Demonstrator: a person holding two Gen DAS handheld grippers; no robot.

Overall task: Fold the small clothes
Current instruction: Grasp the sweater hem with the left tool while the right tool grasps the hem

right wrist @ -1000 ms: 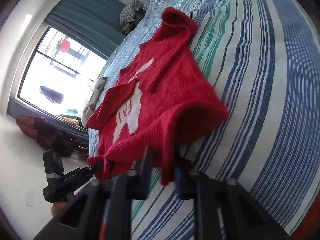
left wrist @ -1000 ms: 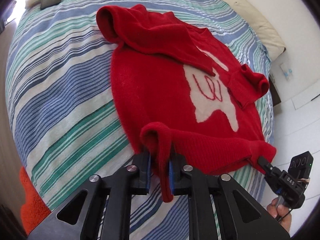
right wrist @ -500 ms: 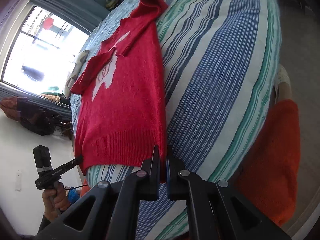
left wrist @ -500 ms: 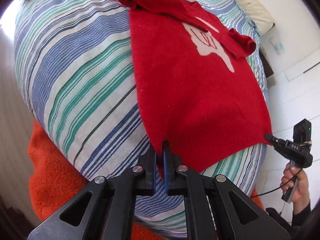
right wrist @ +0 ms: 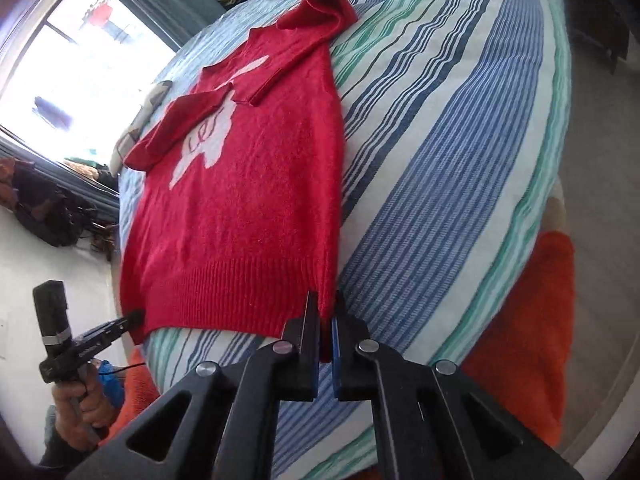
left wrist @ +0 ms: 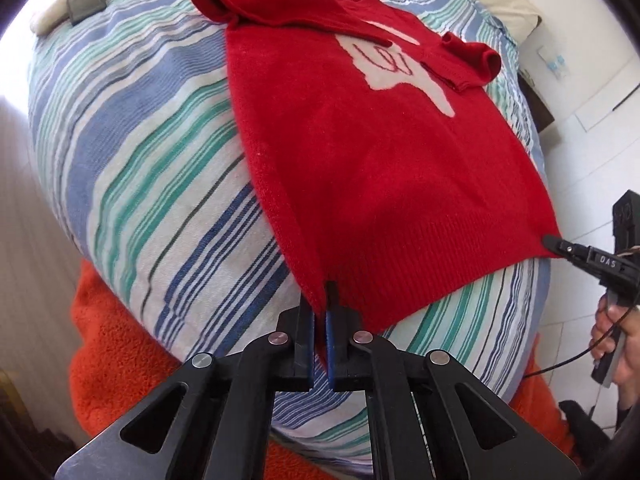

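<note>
A red knitted sweater (left wrist: pixel 380 152) with a white motif lies front up on the striped bedspread (left wrist: pixel 140 140), both sleeves folded in over the chest. My left gripper (left wrist: pixel 320 316) pinches the hem's left corner, its jaws closing tight on the fabric. The right gripper (right wrist: pixel 326 318) is shut on the opposite hem corner of the sweater (right wrist: pixel 248 200). Each gripper shows in the other's view: the right gripper (left wrist: pixel 554 242) at the hem's far end, the left gripper (right wrist: pixel 134 316) likewise. Between them the ribbed hem is stretched straight at the bed's near edge.
An orange fleece blanket (left wrist: pixel 108 344) hangs below the bed's near edge, also seen as the orange blanket (right wrist: pixel 532 320). A pillow (left wrist: pixel 500 0) lies at the far corner. A bright window (right wrist: pixel 60 60) and dark bags are beyond the bed. A hand (right wrist: pixel 76 400) holds the left gripper.
The sweater's bunched hem has been drawn toward the bed's near edge and now lies flat and taut. Both grippers moved back with it, keeping their hold.
</note>
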